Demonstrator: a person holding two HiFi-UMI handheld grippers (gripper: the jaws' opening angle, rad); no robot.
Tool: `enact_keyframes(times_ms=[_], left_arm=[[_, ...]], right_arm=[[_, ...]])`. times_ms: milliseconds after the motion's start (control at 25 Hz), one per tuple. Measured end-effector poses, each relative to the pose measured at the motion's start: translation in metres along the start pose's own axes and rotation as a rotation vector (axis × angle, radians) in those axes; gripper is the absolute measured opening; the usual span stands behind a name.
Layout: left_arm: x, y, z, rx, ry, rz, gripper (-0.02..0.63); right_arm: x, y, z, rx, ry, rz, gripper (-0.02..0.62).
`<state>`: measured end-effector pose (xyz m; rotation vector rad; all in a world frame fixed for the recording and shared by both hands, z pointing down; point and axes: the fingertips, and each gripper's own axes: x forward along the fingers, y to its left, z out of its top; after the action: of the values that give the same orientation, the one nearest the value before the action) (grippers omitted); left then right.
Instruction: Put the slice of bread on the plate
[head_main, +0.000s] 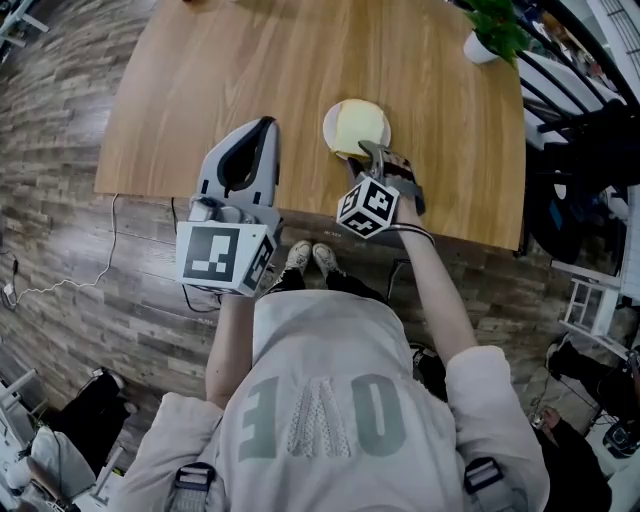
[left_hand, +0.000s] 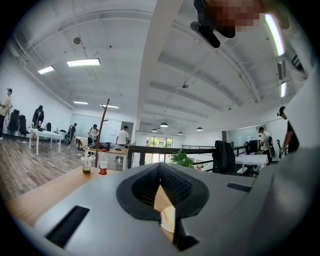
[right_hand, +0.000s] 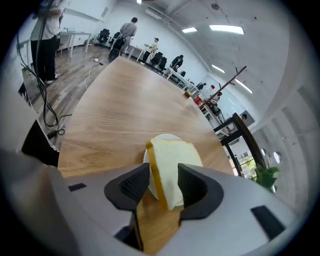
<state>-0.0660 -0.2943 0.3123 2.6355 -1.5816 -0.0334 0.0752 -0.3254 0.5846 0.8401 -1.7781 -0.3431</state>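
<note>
A slice of white bread (head_main: 360, 128) with a tan crust stands tilted on edge over a small white plate (head_main: 330, 122) near the table's front edge. My right gripper (head_main: 372, 155) points down at it from the near side. In the right gripper view the bread (right_hand: 172, 167) sits between the jaws of the right gripper (right_hand: 162, 171), leaning toward the right pad, with a gap showing at the left pad; the plate (right_hand: 166, 136) peeks out behind it. The left gripper (head_main: 265, 125) hovers level to the left of the plate, jaws together and empty (left_hand: 160, 166).
The wooden table (head_main: 200, 80) stretches away from me. A potted plant (head_main: 495, 30) stands at its far right corner. A bottle (left_hand: 103, 162) and a cup (left_hand: 87, 165) stand at the far end. Chairs and dark furniture crowd the right side.
</note>
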Motion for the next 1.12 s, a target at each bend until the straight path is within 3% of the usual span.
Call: enact_keyframes(times_ms=[200,400,480,720,920,1120], left_arm=[[-0.004,0.0,0.003,0.012,-0.007,0.001,0.008],[-0.004,0.004,0.011,0.023,-0.019,0.006,0.008],[-0.004,0.003,0.014,0.029,-0.026,0.002,0.008],[0.001,-0.006,0.019,0.042,-0.04,-0.026,0.008],[0.009,-0.019,0.025,0.057,-0.044,-0.062,0.008],[0.014,-0.025,0.031,0.075,-0.053,-0.09,0.008]], right_arm=[[-0.002,0.0,0.002,-0.018,0.008,0.103,0.251],[-0.015,0.01,0.005,0.047,0.018,0.305,0.258],[-0.025,-0.004,0.011,0.099,0.003,0.327,0.258],[-0.083,-0.115,0.055,0.328,-0.245,0.136,0.245],[-0.164,-0.196,0.071,0.576,-0.492,-0.075,0.04],[-0.243,-0.241,0.063,0.854,-0.684,-0.28,0.015]])
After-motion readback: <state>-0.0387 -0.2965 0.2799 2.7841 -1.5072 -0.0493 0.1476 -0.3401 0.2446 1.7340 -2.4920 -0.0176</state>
